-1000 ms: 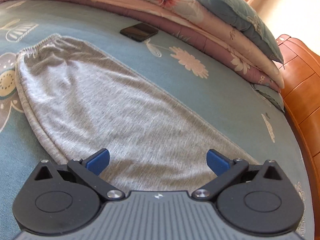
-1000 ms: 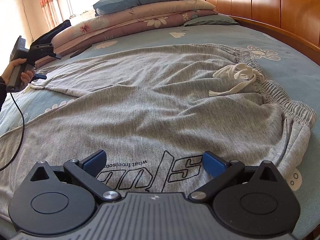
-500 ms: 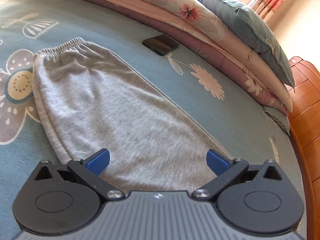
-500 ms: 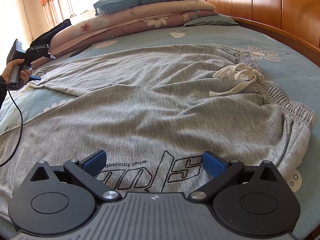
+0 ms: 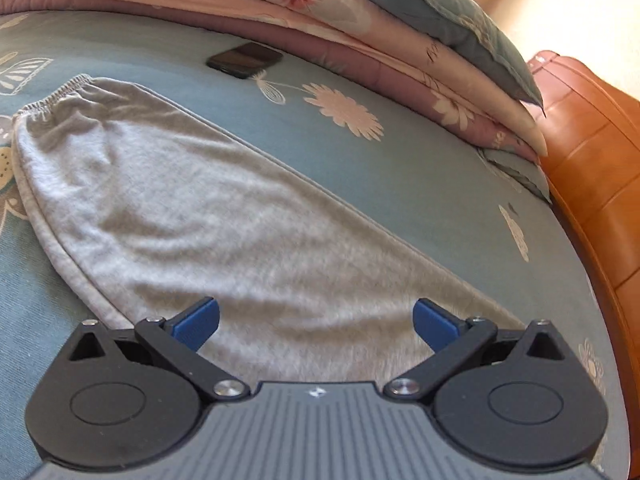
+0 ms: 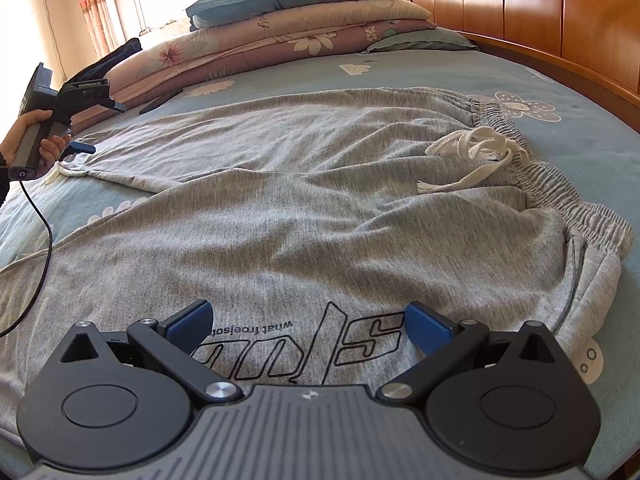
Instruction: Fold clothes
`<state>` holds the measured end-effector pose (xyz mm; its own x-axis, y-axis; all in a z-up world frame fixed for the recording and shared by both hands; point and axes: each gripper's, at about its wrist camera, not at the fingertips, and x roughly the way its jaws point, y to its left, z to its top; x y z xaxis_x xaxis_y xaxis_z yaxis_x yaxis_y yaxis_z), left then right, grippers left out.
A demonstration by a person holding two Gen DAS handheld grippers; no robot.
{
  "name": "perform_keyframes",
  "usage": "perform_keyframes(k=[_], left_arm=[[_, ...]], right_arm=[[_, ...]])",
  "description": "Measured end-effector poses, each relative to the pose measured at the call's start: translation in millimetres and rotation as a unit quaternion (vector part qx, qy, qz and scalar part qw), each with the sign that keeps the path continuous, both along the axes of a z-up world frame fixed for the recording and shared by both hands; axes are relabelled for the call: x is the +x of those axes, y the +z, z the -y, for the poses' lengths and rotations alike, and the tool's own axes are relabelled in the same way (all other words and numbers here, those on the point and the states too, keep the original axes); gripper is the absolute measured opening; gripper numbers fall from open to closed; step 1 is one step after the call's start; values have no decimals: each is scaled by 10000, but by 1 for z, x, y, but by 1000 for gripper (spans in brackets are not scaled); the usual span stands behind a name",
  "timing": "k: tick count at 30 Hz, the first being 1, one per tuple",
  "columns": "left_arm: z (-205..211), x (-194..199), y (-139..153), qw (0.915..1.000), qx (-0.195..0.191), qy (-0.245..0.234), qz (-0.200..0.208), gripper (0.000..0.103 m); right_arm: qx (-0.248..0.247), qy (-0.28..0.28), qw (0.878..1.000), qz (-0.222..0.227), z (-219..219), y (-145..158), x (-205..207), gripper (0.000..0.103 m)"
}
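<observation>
Grey sweatpants (image 6: 304,208) lie spread on the bed, with an elastic waistband (image 6: 560,196) and white drawstring (image 6: 476,152) at the right and a black printed logo near me. My right gripper (image 6: 308,324) is open and empty, low over the logo on the near leg. In the left wrist view, the far pant leg (image 5: 224,220) runs away to its elastic cuff (image 5: 52,98). My left gripper (image 5: 316,320) is open and empty just above that leg. It also shows in the right wrist view (image 6: 82,148), held in a hand above the leg's end.
The bed has a blue floral sheet (image 5: 380,168). A black phone (image 5: 244,59) lies beyond the cuff. Folded quilts and pillows (image 6: 288,28) are stacked along the far side. A wooden headboard (image 6: 540,16) stands at the right. A black cable (image 6: 40,248) hangs from the left gripper.
The left gripper has shifted over the far pant leg, first back from the cuff and then lower and closer to the fabric. The right gripper has stayed still. Both stay open.
</observation>
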<state>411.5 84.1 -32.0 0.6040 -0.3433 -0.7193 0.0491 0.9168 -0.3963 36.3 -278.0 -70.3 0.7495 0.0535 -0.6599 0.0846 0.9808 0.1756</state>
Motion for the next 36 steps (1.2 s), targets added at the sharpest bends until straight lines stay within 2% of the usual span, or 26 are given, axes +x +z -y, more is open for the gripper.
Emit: perform_keyframes(k=[3,6,8,12,16,18,20,21,24,28,30,32,36], left_arm=[[17,-10,-14,9984,242,-148,-484,102],[30,-23,-10,9959,570,-317,-629,102],[39,-29,1,9955,552,-505,-576,102],[72,-34,15,9937,795,-790,-88,102],[112,-38,-10,9868,1247,-994,-284,102],[127,-46,-23,9804,1597,-1064,-442,102],[136,-58,-23,9737,1930,-1159,-362,102],[137,-64,-18,9725,1948,-1212,-397,102],[130,-87,14,9766,1684,-1290,-346,102],[111,-129,79,9744,1818,-1321,110,102],[95,-149,112,9735,1919,-1187,371,102],[73,-164,141,9761,1865,-946,587,102],[24,-177,180,9827,1586,-386,880,102]], right_arm=[[52,8,10000,-23,2,1,-1,103],[117,16,9999,-42,4,2,-2,103],[215,11,9998,-35,7,3,-3,103],[322,-2,9995,-24,10,3,-4,103],[351,21,9994,-24,11,3,-4,103],[389,24,9992,-18,12,4,-5,103],[393,31,9992,-15,12,3,-5,103],[367,37,9993,-16,11,3,-5,103],[240,67,9997,-19,8,3,-6,103],[107,84,9999,-46,4,2,-6,103],[140,68,9999,-46,5,3,-8,103],[203,66,9998,-24,7,3,-10,103],[281,132,9995,-13,11,4,-21,103]])
